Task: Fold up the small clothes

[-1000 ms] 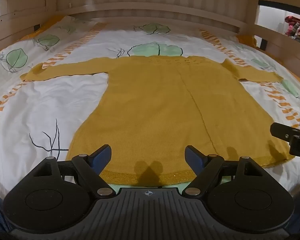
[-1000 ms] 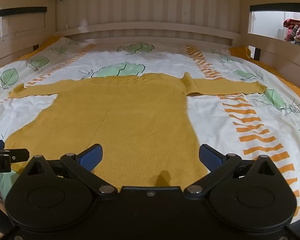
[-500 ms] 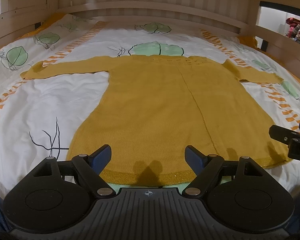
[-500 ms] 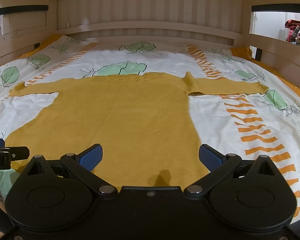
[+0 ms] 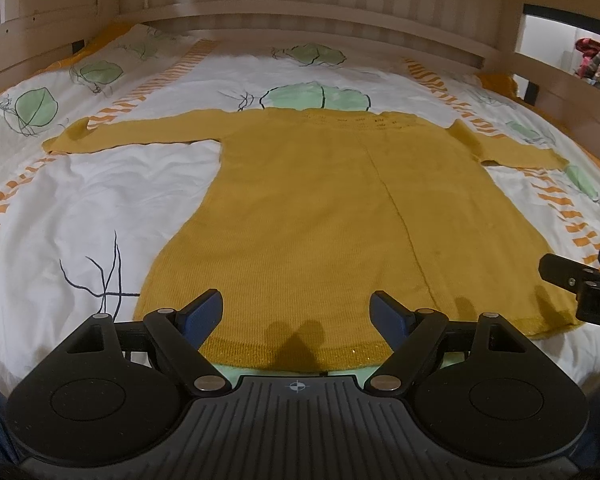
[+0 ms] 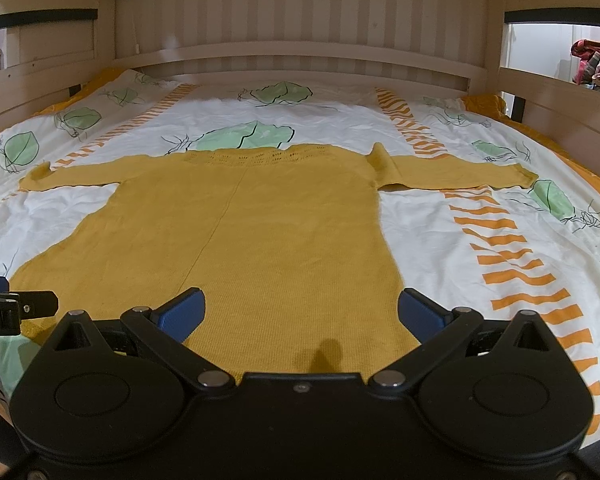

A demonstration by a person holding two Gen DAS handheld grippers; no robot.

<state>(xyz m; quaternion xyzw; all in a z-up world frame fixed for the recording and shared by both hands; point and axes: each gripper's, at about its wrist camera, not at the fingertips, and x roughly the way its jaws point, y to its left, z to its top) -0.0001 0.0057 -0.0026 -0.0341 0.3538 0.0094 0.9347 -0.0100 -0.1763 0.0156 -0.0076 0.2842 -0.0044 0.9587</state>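
Nothing has changed over the last second: sweater (image 5: pixel 332 216) lies flat, sleeves spread, on the bed cover (image 5: pixel 100 200). Left gripper (image 5: pixel 298 314) and right gripper (image 6: pixel 302 312) hover wide and empty above its hem; folding is not yet begun.

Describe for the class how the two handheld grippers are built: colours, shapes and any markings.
Each gripper, left and right, is black, with two round disc housings, angled linkage arms with silver pivot pins and blue finger pads. The left has a ribbed grey centre plate with a crosshair mark. White lettering, partly cut off, marks their sides.
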